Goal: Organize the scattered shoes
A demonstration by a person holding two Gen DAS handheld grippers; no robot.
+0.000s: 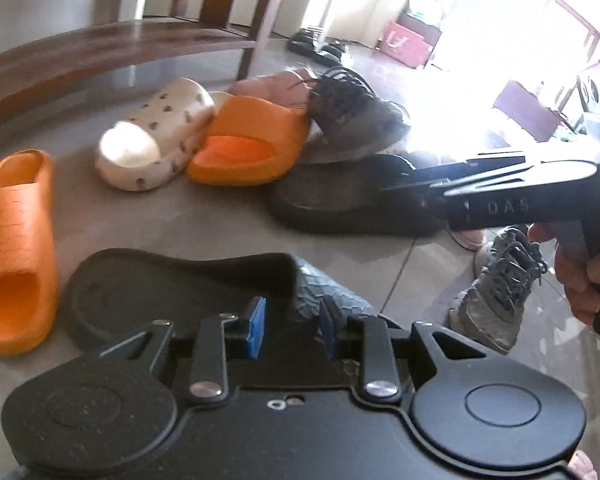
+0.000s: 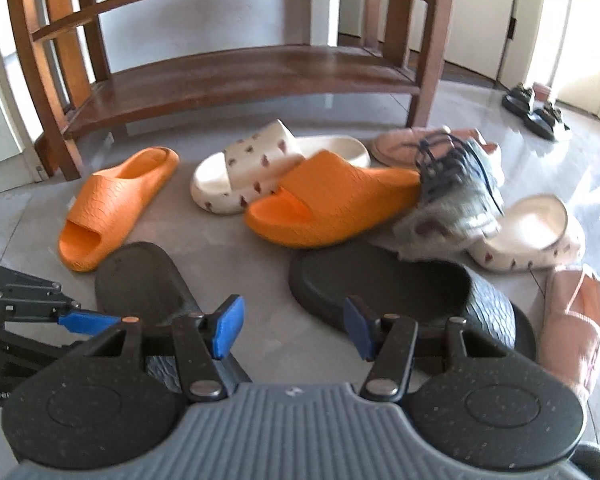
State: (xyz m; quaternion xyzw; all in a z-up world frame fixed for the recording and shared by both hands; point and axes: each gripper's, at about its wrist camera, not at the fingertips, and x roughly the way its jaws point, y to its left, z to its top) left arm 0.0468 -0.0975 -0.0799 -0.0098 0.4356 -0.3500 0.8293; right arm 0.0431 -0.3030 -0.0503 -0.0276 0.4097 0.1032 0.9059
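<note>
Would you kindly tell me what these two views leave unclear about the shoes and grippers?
- Left wrist view: whether the left hand-held gripper grips the near black slide; the gripper body covers the contact.
- Left wrist view: doorway area is washed out by glare.
- Right wrist view: grey sneaker is motion-blurred.
- Right wrist view: pink shoe is partly cut off by the right hand-held gripper.

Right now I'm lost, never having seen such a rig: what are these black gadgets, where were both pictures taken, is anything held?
No robot: a person holds two tools, each a two-pronged claw with a camera behind it. One picture looks over the left claw, the other over the right claw. On the floor before a wooden rack lie orange slides, white slides, black slides, a grey sneaker and pink shoes. The left claw is at one black slide, by its strap; whether it pinches is unclear. The right claw is open, empty.
</note>
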